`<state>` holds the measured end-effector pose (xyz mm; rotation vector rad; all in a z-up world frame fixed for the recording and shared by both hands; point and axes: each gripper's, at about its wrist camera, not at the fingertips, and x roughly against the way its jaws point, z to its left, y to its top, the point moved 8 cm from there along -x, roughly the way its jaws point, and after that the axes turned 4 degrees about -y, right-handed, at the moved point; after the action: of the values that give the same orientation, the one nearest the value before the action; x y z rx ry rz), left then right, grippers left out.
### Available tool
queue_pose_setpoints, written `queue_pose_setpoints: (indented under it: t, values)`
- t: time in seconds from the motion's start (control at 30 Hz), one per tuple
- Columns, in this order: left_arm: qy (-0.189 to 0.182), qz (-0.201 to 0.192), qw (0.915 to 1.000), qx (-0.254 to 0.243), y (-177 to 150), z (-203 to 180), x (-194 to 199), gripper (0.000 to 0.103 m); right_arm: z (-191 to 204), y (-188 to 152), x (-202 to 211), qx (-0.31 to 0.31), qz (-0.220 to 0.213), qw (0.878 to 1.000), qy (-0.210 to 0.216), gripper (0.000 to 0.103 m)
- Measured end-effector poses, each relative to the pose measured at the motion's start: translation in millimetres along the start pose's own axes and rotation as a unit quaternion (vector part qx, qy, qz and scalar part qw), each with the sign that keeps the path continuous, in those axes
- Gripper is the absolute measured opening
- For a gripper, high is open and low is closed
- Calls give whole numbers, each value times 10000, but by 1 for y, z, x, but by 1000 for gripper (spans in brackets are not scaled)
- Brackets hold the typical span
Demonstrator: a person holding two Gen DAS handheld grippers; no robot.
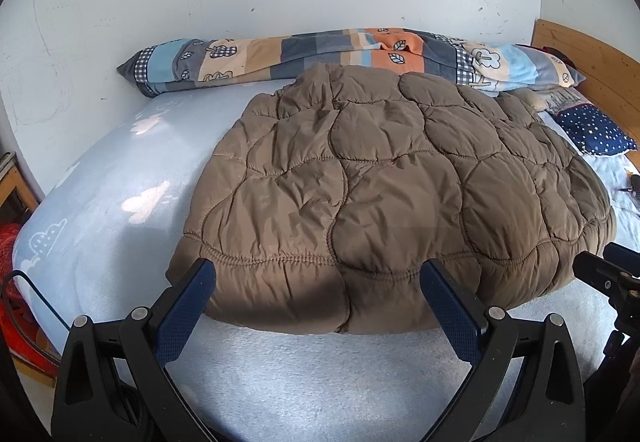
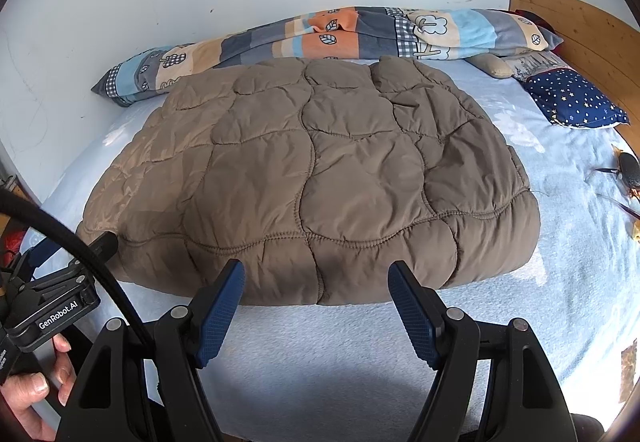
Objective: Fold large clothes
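A brown quilted puffer coat (image 1: 380,186) lies spread flat on the light blue bed sheet (image 1: 120,202); it also shows in the right wrist view (image 2: 312,178). My left gripper (image 1: 316,274) is open, its fingertips just above the coat's near hem, holding nothing. My right gripper (image 2: 316,274) is open and empty, its fingertips at the coat's near edge. The left gripper's body shows at the lower left of the right wrist view (image 2: 52,306), held by a hand. Part of the right gripper shows at the right edge of the left wrist view (image 1: 612,282).
A patchwork rolled duvet (image 1: 360,50) lies along the white wall behind the coat. A navy star-print pillow (image 2: 576,102) and wooden headboard (image 2: 580,26) are at the right. A small dark object (image 2: 628,170) lies on the sheet at the right. Red items (image 1: 16,282) sit beside the bed at left.
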<state>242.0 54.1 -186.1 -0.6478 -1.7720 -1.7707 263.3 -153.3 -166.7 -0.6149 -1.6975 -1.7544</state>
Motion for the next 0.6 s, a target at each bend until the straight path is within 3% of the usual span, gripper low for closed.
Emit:
queue_pose_setpoints:
  t: [0.07,0.27,0.37,0.6]
  values:
    - [-65,-3,9999,-109,6,-2,4,102,-1,0,0,-11,0,10000,-22,79]
    - [-135,-782,9961,-397,29,-8,48,103,-8,0,5,-97,-68,9998,-131,79]
    - [-280,-920,9948,-322,36,-9,62,103,-11,-2,11,-176,-124,9997,-143,79]
    - [401,-1002,9912,-772,38,-13,80,103,-10,-7,22,-76,-236,9996,-151,79]
